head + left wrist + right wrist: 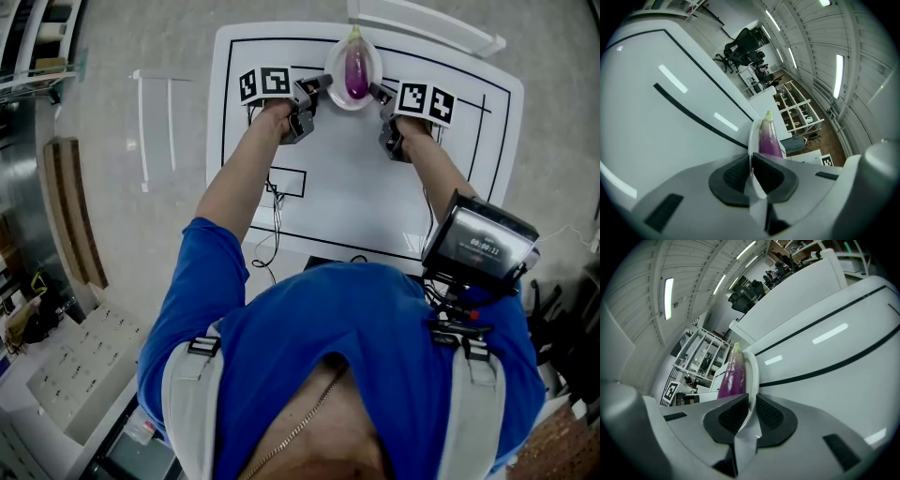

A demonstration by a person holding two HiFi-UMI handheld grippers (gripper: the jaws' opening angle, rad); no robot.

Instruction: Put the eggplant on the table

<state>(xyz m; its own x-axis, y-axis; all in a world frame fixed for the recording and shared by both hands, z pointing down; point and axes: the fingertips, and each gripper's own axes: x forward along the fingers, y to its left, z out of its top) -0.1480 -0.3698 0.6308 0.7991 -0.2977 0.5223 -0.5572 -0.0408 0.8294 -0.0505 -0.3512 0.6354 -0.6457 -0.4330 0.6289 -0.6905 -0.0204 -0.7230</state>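
Note:
A purple eggplant (356, 73) with a pale green stem lies in a white plate (335, 64) held over the far part of the white table (356, 197). My left gripper (321, 84) is shut on the plate's left rim, and my right gripper (376, 91) is shut on its right rim. In the left gripper view the plate rim (751, 140) sits pinched between the dark pads, with the eggplant (768, 140) just beyond. The right gripper view shows the same from the other side: the rim (753, 376) clamped, the eggplant (732, 376) lying along it.
The table top carries black outline markings, with a small rectangle (287, 181) at the near left. A white rack (427, 23) stands past the far edge. Shelves (47, 37) and wooden boards (70, 216) lie on the floor at left. Cables (272, 225) hang at the table's front.

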